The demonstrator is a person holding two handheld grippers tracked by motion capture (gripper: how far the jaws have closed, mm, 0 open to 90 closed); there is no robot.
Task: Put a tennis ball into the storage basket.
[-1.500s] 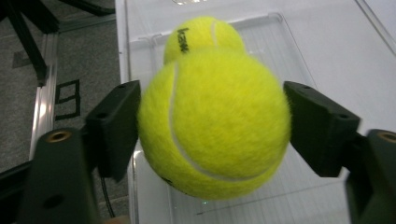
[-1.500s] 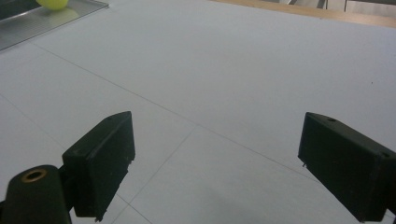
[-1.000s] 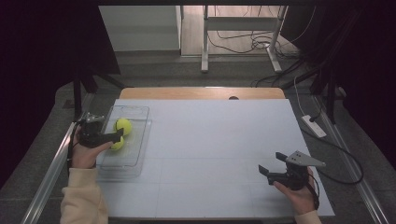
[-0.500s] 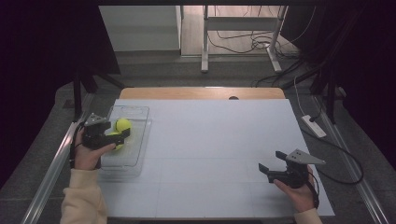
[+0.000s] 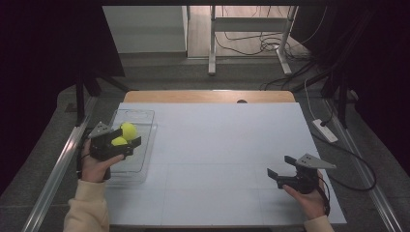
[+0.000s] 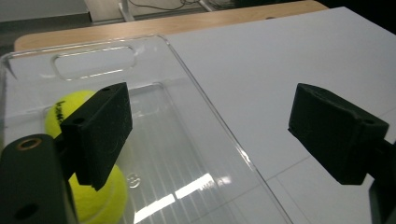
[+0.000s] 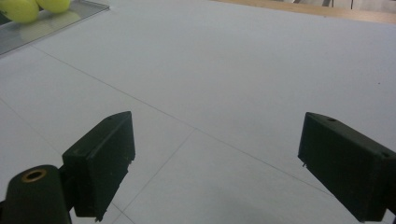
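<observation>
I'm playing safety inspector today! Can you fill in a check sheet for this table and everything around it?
Surface: white table top, wooden strip at its far edge.
Job's things: two yellow-green tennis balls lying in a clear plastic tray at the left.
Clutter: nothing seen.
Grippers: left gripper over the tray, jaws open, nothing between them; right gripper open above bare table.
Cables: black cable on the floor at the right, white power strip, tangled wires beyond.
Surroundings: dark curtains, grey floor, metal frame legs.
</observation>
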